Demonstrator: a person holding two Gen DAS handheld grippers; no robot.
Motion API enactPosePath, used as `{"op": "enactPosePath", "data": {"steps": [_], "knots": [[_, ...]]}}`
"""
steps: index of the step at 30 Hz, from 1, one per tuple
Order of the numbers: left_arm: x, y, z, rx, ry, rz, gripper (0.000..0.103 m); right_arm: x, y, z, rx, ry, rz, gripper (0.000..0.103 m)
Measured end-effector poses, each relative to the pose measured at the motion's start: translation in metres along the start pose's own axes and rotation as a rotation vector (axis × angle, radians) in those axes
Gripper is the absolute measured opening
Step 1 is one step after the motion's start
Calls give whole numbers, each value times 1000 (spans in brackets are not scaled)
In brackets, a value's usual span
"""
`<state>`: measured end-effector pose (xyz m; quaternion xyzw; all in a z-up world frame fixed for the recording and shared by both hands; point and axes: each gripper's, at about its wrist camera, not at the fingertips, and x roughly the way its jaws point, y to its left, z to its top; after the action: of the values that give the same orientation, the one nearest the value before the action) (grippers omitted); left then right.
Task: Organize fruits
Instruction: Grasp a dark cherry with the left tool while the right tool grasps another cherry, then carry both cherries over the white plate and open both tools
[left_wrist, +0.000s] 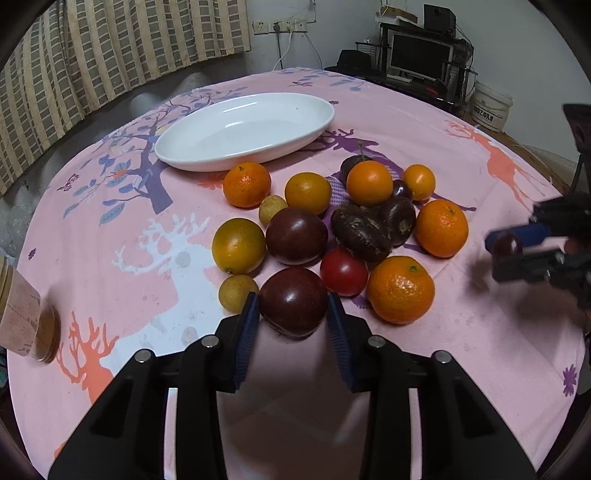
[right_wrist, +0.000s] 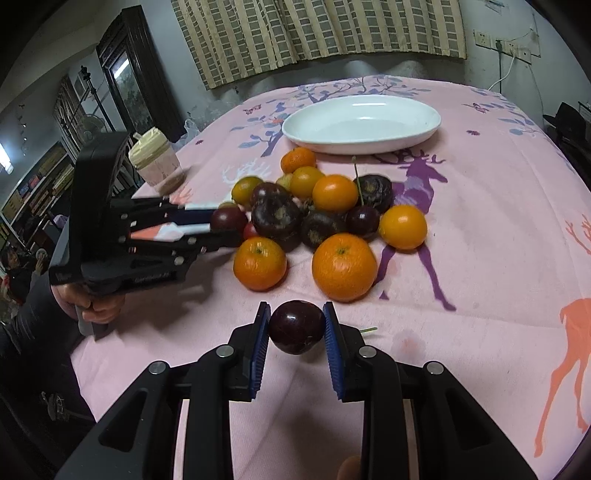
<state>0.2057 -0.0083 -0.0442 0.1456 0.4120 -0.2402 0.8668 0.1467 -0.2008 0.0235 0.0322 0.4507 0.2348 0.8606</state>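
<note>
Pickup step: left gripper (left_wrist: 291, 306) clamps a dark plum (left_wrist: 293, 300) at the pile's near edge, right gripper (right_wrist: 296, 325) clamps a cherry (right_wrist: 296, 326); next, likely carry both to the far white dish (left_wrist: 207, 162).

Home living room, lived-in. Round table (left_wrist: 461, 332) under pink cloth with deer and tree print; checked curtains (left_wrist: 122, 48) behind; wall sockets (left_wrist: 280, 26) with cables; computer monitor (left_wrist: 421, 55) on cluttered desk; dark wooden cabinet (right_wrist: 129, 74) and crowded shelves at side.
</note>
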Motion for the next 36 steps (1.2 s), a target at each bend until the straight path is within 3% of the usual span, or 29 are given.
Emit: {"op": "enactPosePath", "data": {"steps": [3,7,11,16,20,22,25,27,30,33,36], "knots": [[-16,11,14,-38,-48,-25,37,-1,-8,28,-1,-33,24,29],[-19,41,62,-141,-116,-48,37,15,-29,95,39,-103,12,29],[17,71,119,-219,-117,-46,37,61,-52,159,97,-78,-9,29],[77,89,162,-254,-35,7,37,118,-70,197,123,14,-88,29],[107,96,171,-266,25,36,38,136,-75,200,127,32,-83,32],[107,97,169,-275,21,39,48,132,-74,196,128,17,-86,38],[85,98,161,-295,-33,47,66,110,-71,186,122,-22,-74,39],[63,94,151,-291,-66,62,69,93,-69,174,126,-44,-63,43],[26,85,123,-300,-122,114,87,64,-62,146,123,-69,-30,46],[-1,80,87,-342,-165,119,90,45,-47,126,77,-87,-23,46],[-12,75,59,-353,-140,102,91,38,-27,109,5,-94,-34,46]]}}
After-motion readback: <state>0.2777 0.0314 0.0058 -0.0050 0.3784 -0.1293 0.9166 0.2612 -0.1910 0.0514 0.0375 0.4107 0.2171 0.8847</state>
